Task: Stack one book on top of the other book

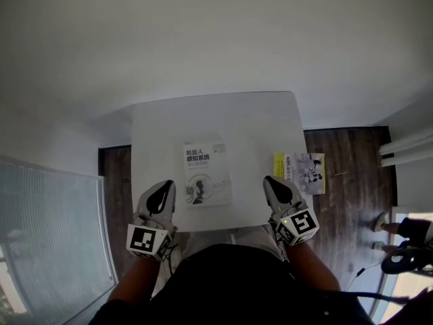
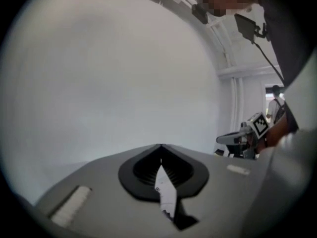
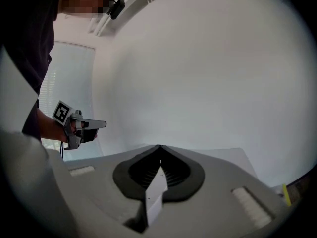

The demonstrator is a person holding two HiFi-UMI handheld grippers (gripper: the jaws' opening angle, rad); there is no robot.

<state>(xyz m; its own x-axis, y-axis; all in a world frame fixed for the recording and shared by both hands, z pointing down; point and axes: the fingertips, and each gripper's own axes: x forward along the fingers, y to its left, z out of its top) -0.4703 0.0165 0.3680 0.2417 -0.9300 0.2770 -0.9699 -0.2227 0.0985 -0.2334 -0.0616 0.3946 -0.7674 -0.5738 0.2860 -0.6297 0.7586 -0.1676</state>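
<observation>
At table centre, twelve o'clock from the person: white book (image 1: pixel 206 173), flat, cover up; second book (image 1: pixel 302 173), yellow band on its cover, at two o'clock by the table's right edge, seemingly overhanging it; the two well apart, nothing stacked yet.

Both look like thin paperbacks: light, somewhat flexible, glossy covers likely to be slick on the smooth top; judged best pinched at an overhanging edge, close to the spine, where a book sags least; the second book offers that edge, the white one does not.

Left gripper (image 1: pixel 164 188) at seven o'clock of the white book, right gripper (image 1: pixel 272 183) at four o'clock; jaws of each pressed together, nothing between them.

Table (image 1: pixel 237 120) small, white, matte; dark plank floor (image 1: pixel 345 161) either side; pale wall at twelve o'clock; frosted panel (image 1: pixel 47 215) at eight o'clock.
</observation>
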